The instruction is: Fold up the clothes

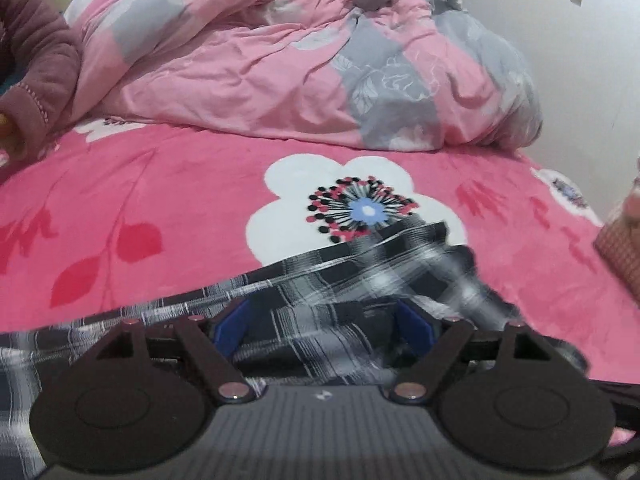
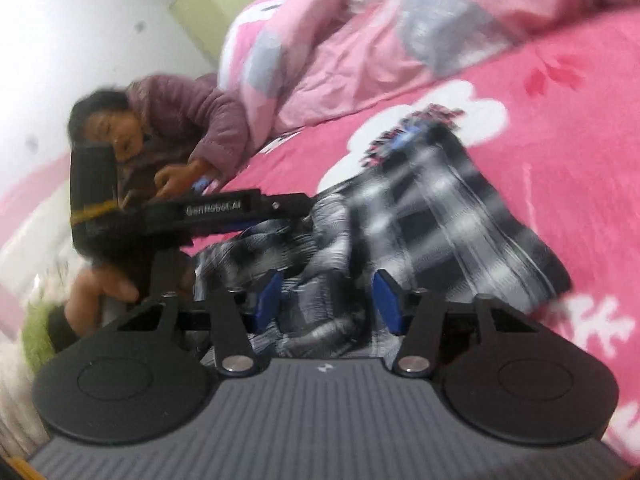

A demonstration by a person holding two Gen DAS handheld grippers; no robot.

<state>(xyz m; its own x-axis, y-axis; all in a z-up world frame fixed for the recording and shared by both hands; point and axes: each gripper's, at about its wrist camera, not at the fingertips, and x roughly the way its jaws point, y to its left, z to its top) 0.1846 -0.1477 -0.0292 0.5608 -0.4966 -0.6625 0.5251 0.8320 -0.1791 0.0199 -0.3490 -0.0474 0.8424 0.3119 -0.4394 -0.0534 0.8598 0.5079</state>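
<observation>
The plaid shirt (image 1: 332,292) lay bunched on the pink bedspread (image 1: 160,200). Your left gripper (image 1: 324,328) stood spread over it; your right gripper (image 2: 326,300) straddled a fold without pinching. Closing there risked grabbing several layers, skewing the fold.

The left gripper (image 1: 325,326) points downward with its blue pads (image 1: 230,330) spread wide — cloth lies loosely between them. The right gripper (image 2: 329,300) stands partly open, bunched cloth between its fingers (image 2: 387,295) — the grip itself is blurred.
</observation>
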